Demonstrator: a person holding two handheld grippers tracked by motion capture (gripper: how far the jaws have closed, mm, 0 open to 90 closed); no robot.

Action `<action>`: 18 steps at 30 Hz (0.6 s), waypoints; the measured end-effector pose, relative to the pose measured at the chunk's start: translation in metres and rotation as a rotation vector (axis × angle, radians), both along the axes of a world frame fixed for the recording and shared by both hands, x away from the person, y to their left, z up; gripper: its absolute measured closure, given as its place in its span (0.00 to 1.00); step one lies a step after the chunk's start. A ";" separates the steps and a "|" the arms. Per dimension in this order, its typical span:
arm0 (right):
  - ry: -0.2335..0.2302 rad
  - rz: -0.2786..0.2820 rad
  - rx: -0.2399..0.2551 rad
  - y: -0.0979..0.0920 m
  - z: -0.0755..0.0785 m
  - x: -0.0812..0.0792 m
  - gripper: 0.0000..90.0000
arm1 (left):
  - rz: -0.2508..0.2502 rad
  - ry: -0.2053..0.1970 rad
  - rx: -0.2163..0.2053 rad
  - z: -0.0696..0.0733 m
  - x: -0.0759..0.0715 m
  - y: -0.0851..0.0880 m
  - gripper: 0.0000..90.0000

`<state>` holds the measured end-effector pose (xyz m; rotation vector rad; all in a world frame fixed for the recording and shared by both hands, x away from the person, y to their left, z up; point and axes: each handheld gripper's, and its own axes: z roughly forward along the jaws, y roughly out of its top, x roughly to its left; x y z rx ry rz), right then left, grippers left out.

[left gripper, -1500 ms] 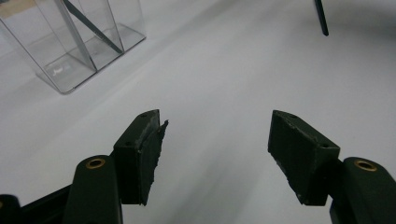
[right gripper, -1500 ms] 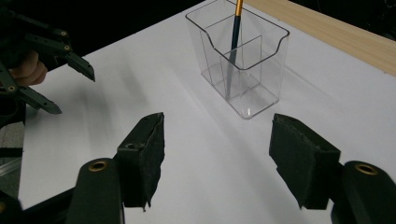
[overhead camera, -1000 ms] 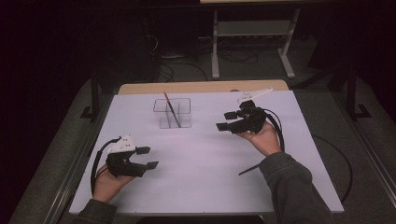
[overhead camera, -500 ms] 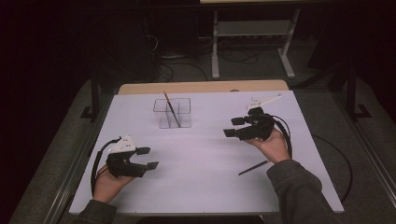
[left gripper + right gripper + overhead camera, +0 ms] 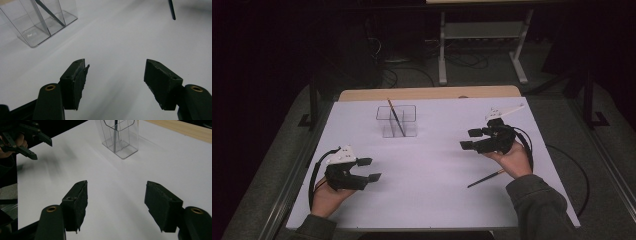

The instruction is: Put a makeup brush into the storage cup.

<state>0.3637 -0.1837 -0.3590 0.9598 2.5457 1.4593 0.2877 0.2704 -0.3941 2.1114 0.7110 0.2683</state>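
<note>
A paintbrush (image 5: 485, 178) lies on the white table sheet (image 5: 427, 165), just below the right gripper (image 5: 471, 139), whose jaws gape wide and empty. The left gripper (image 5: 369, 169) likewise stands wide open, empty. Beyond both, a clear divided holder (image 5: 396, 120) keeps another brush (image 5: 395, 116); dark floor with cables surrounds.

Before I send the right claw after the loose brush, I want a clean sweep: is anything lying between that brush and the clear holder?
Nothing visible lies between them. The loose brush lies on the white table cover near the right claw, which is open and empty; bare cover runs up to the clear holder.
</note>
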 end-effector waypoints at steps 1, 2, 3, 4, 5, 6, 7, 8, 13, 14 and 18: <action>0.005 -0.002 0.000 -0.001 0.000 -0.001 0.38 | 0.000 0.000 -0.002 0.000 0.000 0.000 0.37; 0.000 0.001 0.002 -0.002 0.000 -0.001 0.38 | 0.000 0.000 0.000 0.000 0.000 0.000 0.37; 0.002 -0.004 0.003 -0.003 0.000 -0.002 0.38 | 0.000 0.000 0.000 0.000 0.000 0.000 0.37; 0.000 0.000 0.001 -0.004 -0.001 -0.002 0.38 | 0.000 -0.002 0.000 0.000 0.000 0.000 0.37; 0.003 -0.003 0.002 -0.005 -0.001 -0.003 0.38 | 0.000 -0.003 -0.001 0.000 0.000 0.000 0.37; -0.003 -0.002 0.005 -0.007 -0.001 -0.004 0.38 | 0.000 -0.004 0.000 0.000 0.000 0.000 0.37; -0.002 -0.003 0.008 -0.008 -0.002 -0.006 0.38 | 0.002 -0.004 -0.003 0.001 0.000 0.000 0.37; -0.001 -0.003 0.007 -0.010 -0.003 -0.007 0.38 | 0.000 -0.005 -0.002 0.001 0.000 0.000 0.37; 0.002 -0.009 0.009 -0.018 -0.007 -0.012 0.38 | 0.001 -0.003 -0.001 0.000 0.000 -0.001 0.37; -0.003 -0.008 0.011 -0.020 -0.007 -0.013 0.38 | 0.000 -0.005 -0.001 0.000 0.001 -0.002 0.37; -0.013 -0.009 0.018 -0.025 -0.009 -0.018 0.38 | -0.007 -0.001 0.004 0.000 0.000 -0.003 0.37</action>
